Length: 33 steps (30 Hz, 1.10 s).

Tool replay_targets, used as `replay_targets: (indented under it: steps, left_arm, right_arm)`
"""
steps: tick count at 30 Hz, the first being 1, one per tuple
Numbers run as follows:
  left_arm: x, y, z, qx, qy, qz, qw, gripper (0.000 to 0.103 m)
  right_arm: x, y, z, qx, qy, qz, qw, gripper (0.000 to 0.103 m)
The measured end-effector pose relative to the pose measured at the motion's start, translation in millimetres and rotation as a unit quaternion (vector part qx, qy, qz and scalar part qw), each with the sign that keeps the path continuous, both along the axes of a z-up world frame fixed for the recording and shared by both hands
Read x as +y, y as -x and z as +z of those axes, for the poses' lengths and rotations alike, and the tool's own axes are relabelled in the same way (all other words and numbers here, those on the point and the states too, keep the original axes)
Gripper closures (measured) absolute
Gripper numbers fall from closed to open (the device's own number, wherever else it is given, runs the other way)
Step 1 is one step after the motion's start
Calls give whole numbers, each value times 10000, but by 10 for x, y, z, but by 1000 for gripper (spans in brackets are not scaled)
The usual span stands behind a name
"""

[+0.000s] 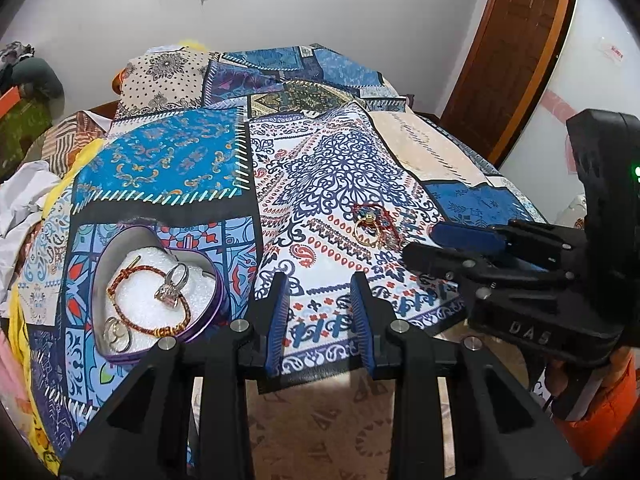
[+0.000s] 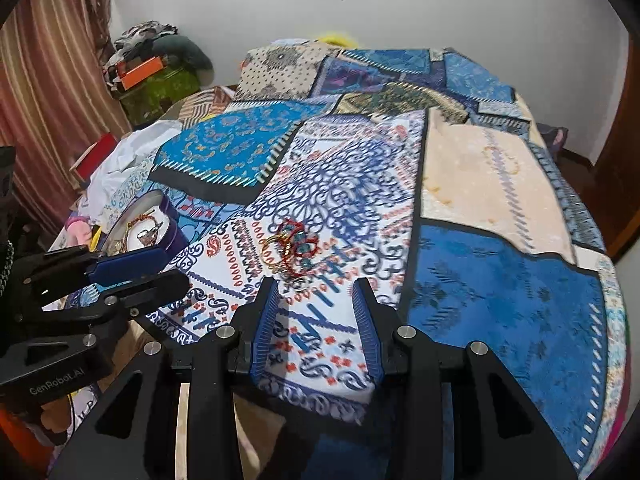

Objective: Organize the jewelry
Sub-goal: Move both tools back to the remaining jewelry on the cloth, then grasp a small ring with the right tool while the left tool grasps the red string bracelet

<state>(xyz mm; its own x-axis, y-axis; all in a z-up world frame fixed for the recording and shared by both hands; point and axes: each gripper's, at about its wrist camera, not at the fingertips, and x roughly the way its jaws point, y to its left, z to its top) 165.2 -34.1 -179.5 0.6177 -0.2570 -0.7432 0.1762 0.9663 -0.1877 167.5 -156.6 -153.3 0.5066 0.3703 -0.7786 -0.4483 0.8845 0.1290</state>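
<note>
A purple heart-shaped tin (image 1: 134, 236) lined with white foam sits on the patchwork bedspread (image 1: 340, 160), left of my left gripper (image 1: 319, 292). Inside lie a red and gold braided bracelet (image 1: 168, 330), a stone-set ring (image 1: 172, 286) and a plain silver ring (image 1: 116, 334). A tangled pile of jewelry (image 1: 374, 226) with gold rings and red cord rests further right on the white paisley patch. My right gripper (image 2: 316, 292) hovers just short of that pile (image 2: 290, 250). Both grippers stand open with nothing between their fingers. Each shows in the other's view: the right gripper (image 1: 420, 242) and the left gripper (image 2: 176, 268).
The bed's near edge runs just under both grippers, with patterned floor (image 1: 320, 420) below. Crumpled white cloth (image 1: 24, 200) lies at the bed's left side. Stacked clothes and boxes (image 2: 152, 72) stand by a striped curtain (image 2: 48, 80). A wooden door (image 1: 512, 52) is at the right.
</note>
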Motion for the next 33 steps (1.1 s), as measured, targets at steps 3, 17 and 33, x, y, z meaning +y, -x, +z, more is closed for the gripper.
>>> replay_targets:
  steps: [3, 17, 33]
  left_arm:
    - [18, -50, -24, 15, 25, 27, 10000, 72]
    - [-56, -205, -74, 96, 176, -103, 9997, 72]
    - [-459, -439, -151, 29, -385, -425, 9984, 72]
  right_arm:
    - [61, 10, -33, -97, 127, 78, 9998, 68]
    - [147, 27, -78, -222, 299, 426, 9984, 95]
    - [-340, -1, 81, -277, -208, -178, 9992, 95]
